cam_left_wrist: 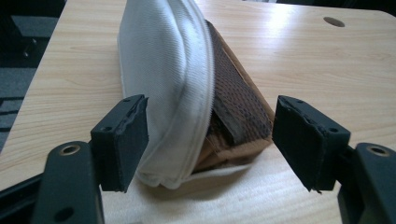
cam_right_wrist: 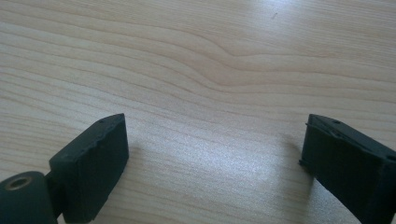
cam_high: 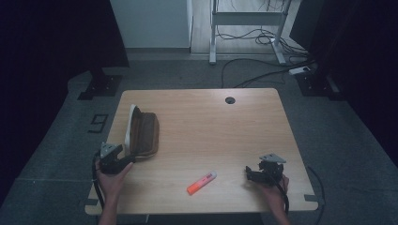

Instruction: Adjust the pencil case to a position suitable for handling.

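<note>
On the desk [cam_high: 225, 126], an orange and white marker [cam_high: 201, 183] lies near the front edge, between the 2 hands and well apart from both. A round cable hole [cam_high: 229, 100] sits near the far edge. Nothing stands between the left hand-held gripper [cam_high: 123, 157] and the pencil case [cam_high: 143, 133]. That case lies on the left part of the desk, long axis running near to far; it is a brown mesh-textured pouch with a white fabric side and a white piped seam, its near end gaping slightly. In the left gripper view the jaws stand wide on either side of the case's near end [cam_left_wrist: 187, 93], the left pad just beside the white fabric. The right hand-held gripper [cam_high: 251, 172] rests near the right front corner, jaws wide over bare wood [cam_right_wrist: 215, 140].
</note>
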Tool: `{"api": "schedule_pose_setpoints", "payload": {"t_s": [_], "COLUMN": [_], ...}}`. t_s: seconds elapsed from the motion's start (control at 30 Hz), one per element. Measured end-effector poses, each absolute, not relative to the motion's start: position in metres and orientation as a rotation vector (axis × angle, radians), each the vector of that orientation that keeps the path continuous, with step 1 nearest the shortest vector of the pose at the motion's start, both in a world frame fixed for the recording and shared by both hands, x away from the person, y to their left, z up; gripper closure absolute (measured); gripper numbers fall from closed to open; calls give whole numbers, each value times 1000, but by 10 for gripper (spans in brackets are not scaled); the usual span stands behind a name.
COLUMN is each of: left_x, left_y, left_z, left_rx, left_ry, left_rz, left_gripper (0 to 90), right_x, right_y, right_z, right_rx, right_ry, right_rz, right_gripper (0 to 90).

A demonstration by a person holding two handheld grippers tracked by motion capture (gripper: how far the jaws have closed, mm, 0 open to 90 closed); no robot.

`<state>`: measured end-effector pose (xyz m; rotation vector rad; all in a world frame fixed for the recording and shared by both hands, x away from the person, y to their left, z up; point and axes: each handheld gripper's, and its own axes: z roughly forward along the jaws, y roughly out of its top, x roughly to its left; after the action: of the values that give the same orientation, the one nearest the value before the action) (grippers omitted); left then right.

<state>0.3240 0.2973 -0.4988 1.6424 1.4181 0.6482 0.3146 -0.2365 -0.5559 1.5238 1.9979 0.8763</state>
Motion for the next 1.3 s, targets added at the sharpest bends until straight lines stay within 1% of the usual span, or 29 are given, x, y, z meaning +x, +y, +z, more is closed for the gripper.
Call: {"api": "schedule_pose_setpoints", "payload": {"t_s": [0.27,0.53,0.8,1.0,1.23,1.3], "left_x": [338,346,350,352,352,352], "left_y": [300,301,304,308,314,316], "left_z": [-506,-512,-517,-519,-521,-522], "left_rx": [1641,1642,1615,1595,1560,1551], "left_ry": [1455,1481,1515,1551,1604,1610], "left_rz": [644,651,674,669,702,697], "left_gripper": [296,376,521,601,761,790], "right_x": [315,315,315,314,314,314], "right_y": [-236,-236,-236,-236,-236,-236], "right_z": [-556,-556,-556,-556,-556,-556], "right_rx": [1524,1524,1523,1523,1521,1521], "right_ry": [1998,1998,1998,1998,1998,1998], "right_rz": [874,876,876,876,878,879], "right_gripper": [70,71,71,71,78,79]}}
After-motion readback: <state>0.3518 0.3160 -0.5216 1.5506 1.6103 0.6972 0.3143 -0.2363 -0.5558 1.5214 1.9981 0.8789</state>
